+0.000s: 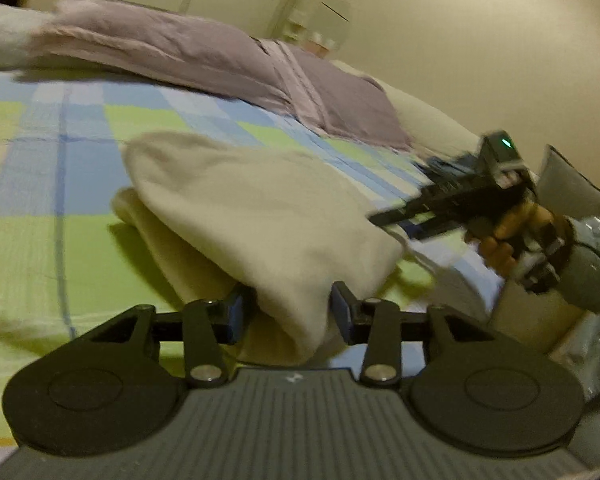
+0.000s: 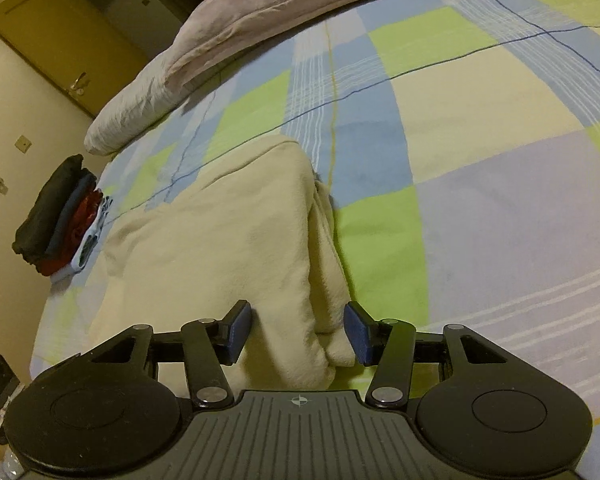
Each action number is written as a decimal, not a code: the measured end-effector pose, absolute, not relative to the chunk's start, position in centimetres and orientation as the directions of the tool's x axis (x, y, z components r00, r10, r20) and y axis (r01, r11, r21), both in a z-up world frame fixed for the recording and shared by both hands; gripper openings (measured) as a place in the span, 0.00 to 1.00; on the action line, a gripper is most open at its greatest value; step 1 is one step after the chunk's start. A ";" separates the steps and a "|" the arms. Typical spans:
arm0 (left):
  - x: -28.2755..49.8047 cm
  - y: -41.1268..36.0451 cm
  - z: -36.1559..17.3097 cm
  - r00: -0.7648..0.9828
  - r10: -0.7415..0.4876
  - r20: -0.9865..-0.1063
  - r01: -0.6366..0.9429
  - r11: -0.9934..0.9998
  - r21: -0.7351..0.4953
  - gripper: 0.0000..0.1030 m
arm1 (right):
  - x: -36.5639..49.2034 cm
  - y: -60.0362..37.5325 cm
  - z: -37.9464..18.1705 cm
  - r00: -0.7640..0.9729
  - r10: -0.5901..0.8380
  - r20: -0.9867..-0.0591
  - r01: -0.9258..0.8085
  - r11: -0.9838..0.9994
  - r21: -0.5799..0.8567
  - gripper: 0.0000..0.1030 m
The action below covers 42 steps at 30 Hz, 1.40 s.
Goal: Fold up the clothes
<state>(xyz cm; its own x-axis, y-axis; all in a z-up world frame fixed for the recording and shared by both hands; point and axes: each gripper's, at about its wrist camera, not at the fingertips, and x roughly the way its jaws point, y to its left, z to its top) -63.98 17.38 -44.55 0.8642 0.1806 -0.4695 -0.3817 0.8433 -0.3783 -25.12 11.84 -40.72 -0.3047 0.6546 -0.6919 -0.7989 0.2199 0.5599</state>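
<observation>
Left wrist view: the left claw (image 1: 289, 314) sits at 6 o'clock with its blue pads spread wide, and a corner of the cream garment (image 1: 256, 216) hangs in the gap between them; no pad visibly presses the cloth, so it looks loose rather than pinched. The garment is folded over itself in layers and lies on the checked bedsheet (image 1: 40, 184) of blue, green and pale squares, filling the middle of the picture. At 3 o'clock the right claw (image 1: 396, 218) reaches toward the garment's far edge, held by the person's right hand (image 1: 512, 236); it is blurred, and I cannot tell from here how far it is open. A mauve duvet (image 1: 188, 52) lies bunched across the bed from 10 to 2 o'clock. In the right wrist view, the right claw (image 2: 300, 332) is at 6 o'clock, pads wide apart, with the garment's (image 2: 220, 236) folded corner between them and untouched on both sides. At 9 o'clock a stack of folded clothes (image 2: 60, 216), dark, blue and red, rests at the bed's edge, well apart from the garment. A wooden door (image 2: 64, 36) stands at 10 o'clock.
</observation>
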 end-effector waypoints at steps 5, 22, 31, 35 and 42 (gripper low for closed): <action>-65.4 15.9 -44.2 0.887 0.128 -0.443 -0.310 0.877 -0.368 0.04 | -24.6 11.8 -41.2 -0.318 0.650 -0.690 -0.786 0.225 0.576 0.49; -70.2 14.3 -46.2 0.800 0.281 -0.530 -0.583 0.571 -0.578 0.00 | -24.1 11.8 -41.7 -0.341 0.655 -0.674 -0.770 0.218 0.600 0.49; -70.7 20.2 -43.1 0.742 0.512 -0.433 -0.613 0.256 -0.747 0.39 | -22.0 14.0 -37.0 -0.289 0.700 -0.654 -0.827 0.162 0.538 0.49; -67.9 24.4 -44.3 0.704 0.528 -0.474 -0.634 0.168 -0.755 0.39 | -20.9 16.8 -37.5 -0.321 0.731 -0.602 -0.783 0.152 0.603 0.49; -64.7 26.9 -45.4 0.693 0.534 -0.485 -0.651 0.173 -0.739 0.08 | -21.5 19.9 -40.0 -0.303 0.748 -0.590 -0.791 0.148 0.594 0.02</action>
<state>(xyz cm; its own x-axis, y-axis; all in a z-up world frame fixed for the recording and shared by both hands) -64.66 26.93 -45.43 0.6926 0.5341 -0.4848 -0.6509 0.1730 -0.7392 -21.53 19.90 -40.04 -0.3034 0.7482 -0.5900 -0.7906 0.1480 0.5942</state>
